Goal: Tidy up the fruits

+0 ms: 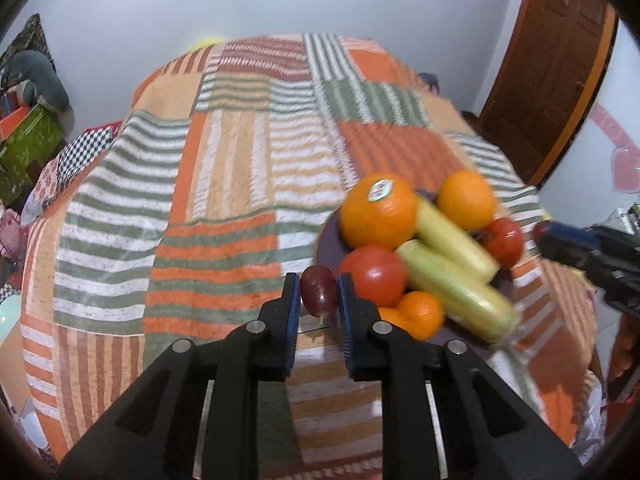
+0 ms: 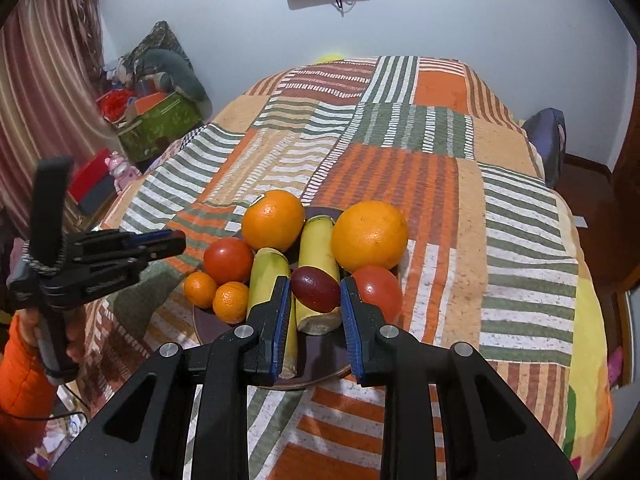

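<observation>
Black plastic grippers w/ blue ribbed pads, silver pivot screws; puffy orange sleeve at 8 o'clock, right wrist view

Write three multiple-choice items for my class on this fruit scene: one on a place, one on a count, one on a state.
1. Where do the two bananas lie?
A. on the plate
B. on the floor
C. in a box

2. How many tomatoes are there?
A. one
B. two
C. four

3. What is between the left hand-held gripper fingers?
A. nothing
B. an orange
C. a dark red grape

Answers: 1 A, they rest among the fruit on the dark plate. 2 B, one on each side of the bananas. 3 C, the blue pads clamp it.
</observation>
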The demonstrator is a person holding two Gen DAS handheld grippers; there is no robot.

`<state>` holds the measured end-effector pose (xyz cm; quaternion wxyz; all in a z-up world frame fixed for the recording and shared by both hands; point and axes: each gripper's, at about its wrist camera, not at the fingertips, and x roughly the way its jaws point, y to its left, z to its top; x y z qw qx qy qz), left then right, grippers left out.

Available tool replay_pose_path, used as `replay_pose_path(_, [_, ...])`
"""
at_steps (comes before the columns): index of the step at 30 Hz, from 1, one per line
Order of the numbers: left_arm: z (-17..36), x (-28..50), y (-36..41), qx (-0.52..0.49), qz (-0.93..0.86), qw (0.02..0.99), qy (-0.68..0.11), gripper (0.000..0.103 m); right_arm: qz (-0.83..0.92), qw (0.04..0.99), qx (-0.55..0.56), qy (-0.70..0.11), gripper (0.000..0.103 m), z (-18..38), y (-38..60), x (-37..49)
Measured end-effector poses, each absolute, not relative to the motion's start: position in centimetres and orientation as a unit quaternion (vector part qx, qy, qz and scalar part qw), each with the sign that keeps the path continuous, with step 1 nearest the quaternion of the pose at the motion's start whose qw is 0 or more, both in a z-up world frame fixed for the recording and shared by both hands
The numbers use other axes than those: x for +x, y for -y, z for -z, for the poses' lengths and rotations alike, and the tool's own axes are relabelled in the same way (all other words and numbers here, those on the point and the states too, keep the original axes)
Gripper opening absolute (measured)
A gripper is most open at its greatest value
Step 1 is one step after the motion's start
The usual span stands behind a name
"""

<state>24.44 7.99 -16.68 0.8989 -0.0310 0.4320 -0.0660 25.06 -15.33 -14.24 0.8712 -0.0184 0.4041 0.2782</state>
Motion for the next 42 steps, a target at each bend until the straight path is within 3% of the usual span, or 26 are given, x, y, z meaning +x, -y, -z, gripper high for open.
replay_pose_path(24, [17.7, 25.7, -1.6, -0.022, 0.131, 0.885, -0.445, 0.019, -0.309, 0.852, -0.035, -0.422, 0.024, 16.9, 12.0, 27.1])
replay_pose_path(28, [17.9, 26.1, -2.1, -0.034, 0.121, 0.884, -0.451, 0.033, -0.313, 0.845, -0.038, -0.433, 0.024, 17.3, 12.0, 27.2])
replay_pose_path(32, [17.5, 25.7, -2.5, -0.039, 0.118, 0.887, -0.445, 0.034, -0.308, 0.845, -0.036, -0.436, 0.031, 17.3, 12.1, 27.2])
replay_pose_path(42, [12.6, 22.2, -3.0, -0.037, 0.1, 0.915, -0.388, 0.034, -0.288, 0.878, -0.025, -0.381, 0.031, 13.0, 13.9, 24.9])
